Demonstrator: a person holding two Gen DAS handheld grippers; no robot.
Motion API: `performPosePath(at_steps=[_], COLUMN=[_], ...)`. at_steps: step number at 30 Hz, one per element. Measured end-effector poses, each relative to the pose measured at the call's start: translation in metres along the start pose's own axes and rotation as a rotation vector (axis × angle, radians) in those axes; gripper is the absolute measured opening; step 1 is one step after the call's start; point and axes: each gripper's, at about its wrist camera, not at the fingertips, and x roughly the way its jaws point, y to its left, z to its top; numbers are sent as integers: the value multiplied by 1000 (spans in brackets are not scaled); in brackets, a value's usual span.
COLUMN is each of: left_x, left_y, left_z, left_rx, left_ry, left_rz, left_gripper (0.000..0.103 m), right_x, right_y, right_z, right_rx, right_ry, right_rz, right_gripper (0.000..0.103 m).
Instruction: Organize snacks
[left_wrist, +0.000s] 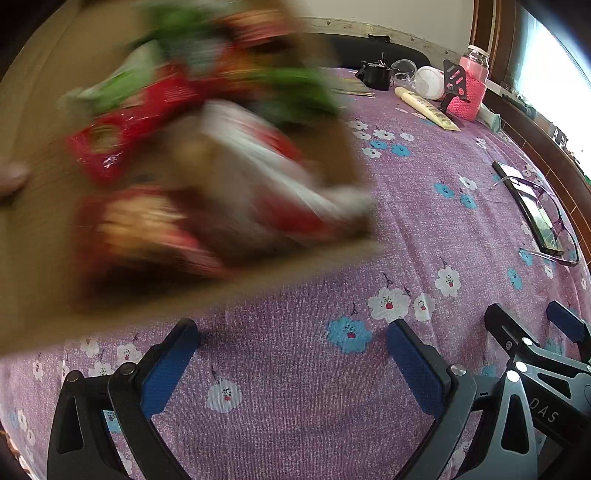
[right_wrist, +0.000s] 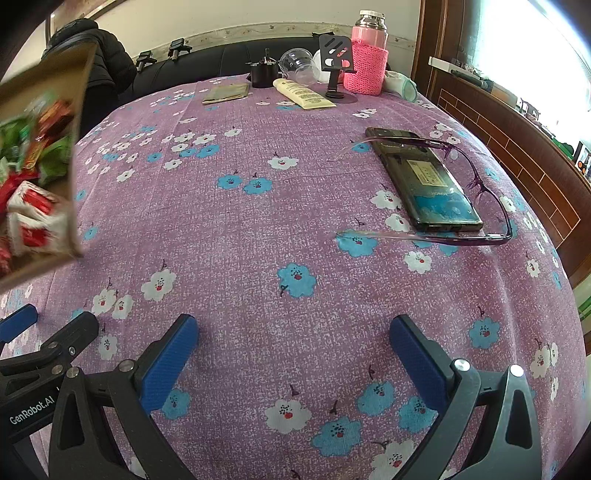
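A cardboard box (left_wrist: 44, 92) fills the upper left of the left wrist view, tilted and heavily blurred. It holds several snack packets (left_wrist: 147, 110) in red, green and white. A fingertip (left_wrist: 11, 177) of a person touches its left side. In the right wrist view the same box (right_wrist: 79, 85) hangs at the left edge above the table, with its snack packets (right_wrist: 33, 206) showing. My left gripper (left_wrist: 291, 339) is open over the purple flowered cloth (left_wrist: 295, 387), just below the box, holding nothing. My right gripper (right_wrist: 295, 332) is also open and empty over the cloth.
A phone (right_wrist: 424, 181) with purple glasses (right_wrist: 487, 206) over it lies at the right. At the far edge stand a pink-sleeved bottle (right_wrist: 367, 59), a phone stand (right_wrist: 334, 59), a cream tube (right_wrist: 303, 94), cups and a flat packet (right_wrist: 227, 92). A dark jacket (right_wrist: 99, 48) is behind.
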Motion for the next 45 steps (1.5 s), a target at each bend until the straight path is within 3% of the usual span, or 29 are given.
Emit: performPosePath(at_steps=[45], left_x=[0], left_y=[-4], left_z=[1], left_rx=[0], left_ry=[-1], left_rz=[0], left_gripper=[103], right_x=[0], right_y=[0], right_z=[0], right_rx=[0], right_ry=[3], right_rz=[-2], right_gripper=[103])
